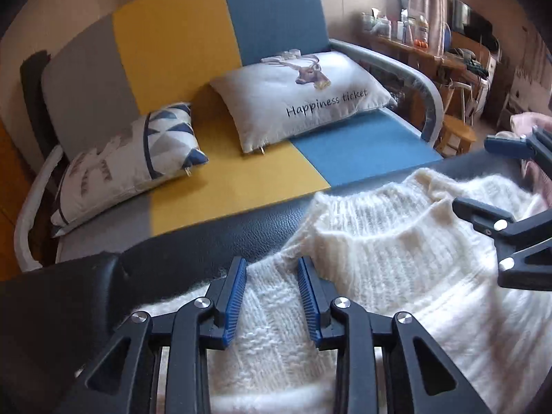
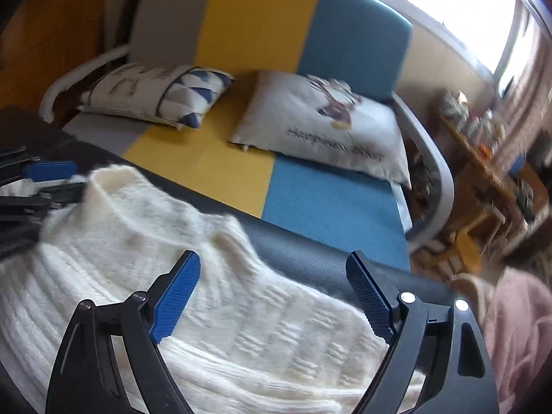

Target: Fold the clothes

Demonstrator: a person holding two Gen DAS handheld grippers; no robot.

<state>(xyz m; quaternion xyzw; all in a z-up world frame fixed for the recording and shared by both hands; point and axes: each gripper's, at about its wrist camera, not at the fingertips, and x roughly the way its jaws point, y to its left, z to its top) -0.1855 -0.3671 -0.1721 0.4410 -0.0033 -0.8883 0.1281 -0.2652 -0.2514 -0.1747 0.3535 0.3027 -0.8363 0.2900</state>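
A white knitted sweater (image 1: 396,258) (image 2: 138,241) with a ribbed high collar lies flat on a black leather surface (image 1: 207,241) (image 2: 310,252). My left gripper (image 1: 272,265) is open low over the sweater's left shoulder, with knit showing between its blue pads. My right gripper (image 2: 272,258) stands wide open above the right shoulder, its right finger out over the black surface. Each gripper shows in the other's view: the right gripper (image 1: 476,174) by the collar's right side, the left gripper (image 2: 74,179) at the collar's left edge.
Behind the black surface stands a grey, yellow and blue sofa (image 1: 241,179) with a triangle-pattern cushion (image 1: 138,158) and a deer cushion (image 1: 303,96). Pink cloth (image 2: 517,327) lies at the right. A cluttered wooden table (image 1: 431,51) and a round stool (image 1: 459,134) stand beyond.
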